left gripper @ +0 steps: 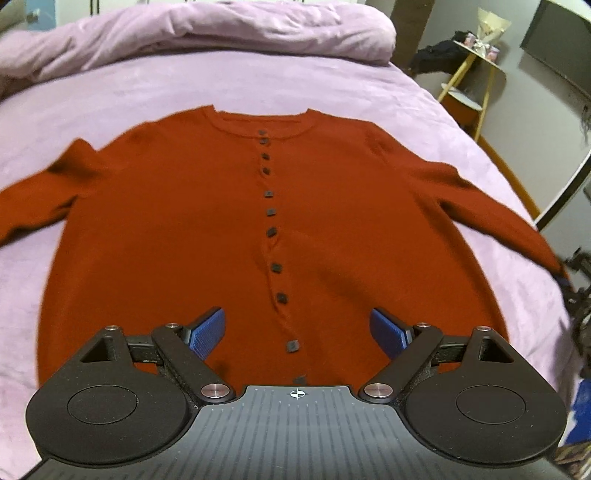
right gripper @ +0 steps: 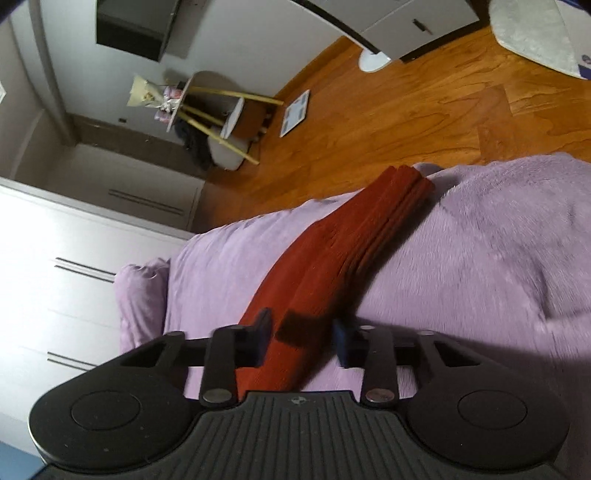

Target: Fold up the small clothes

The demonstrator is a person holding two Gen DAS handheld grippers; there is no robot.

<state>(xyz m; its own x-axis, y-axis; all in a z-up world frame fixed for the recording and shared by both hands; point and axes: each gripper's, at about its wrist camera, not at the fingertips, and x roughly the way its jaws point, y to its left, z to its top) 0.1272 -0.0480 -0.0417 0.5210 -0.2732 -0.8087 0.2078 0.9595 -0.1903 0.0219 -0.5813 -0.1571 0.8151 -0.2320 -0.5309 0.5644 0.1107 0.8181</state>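
A rust-red cardigan (left gripper: pixel 192 221) with a row of dark buttons lies flat and face up on the lilac bedspread (left gripper: pixel 258 81), sleeves spread to both sides. My left gripper (left gripper: pixel 297 332) is open above the hem, its blue pads either side of the button line, holding nothing. In the right wrist view the cardigan's right sleeve (right gripper: pixel 332 266) runs away from me toward the bed's edge. My right gripper (right gripper: pixel 303 339) is open with the sleeve lying between its jaws, not clamped.
A bunched lilac duvet (left gripper: pixel 207 33) lies at the head of the bed. Past the bed's right edge are a wooden floor (right gripper: pixel 406 110), a small side table with yellow legs (right gripper: pixel 218 110), a bathroom scale (right gripper: pixel 295 112) and white wardrobes (right gripper: pixel 55 277).
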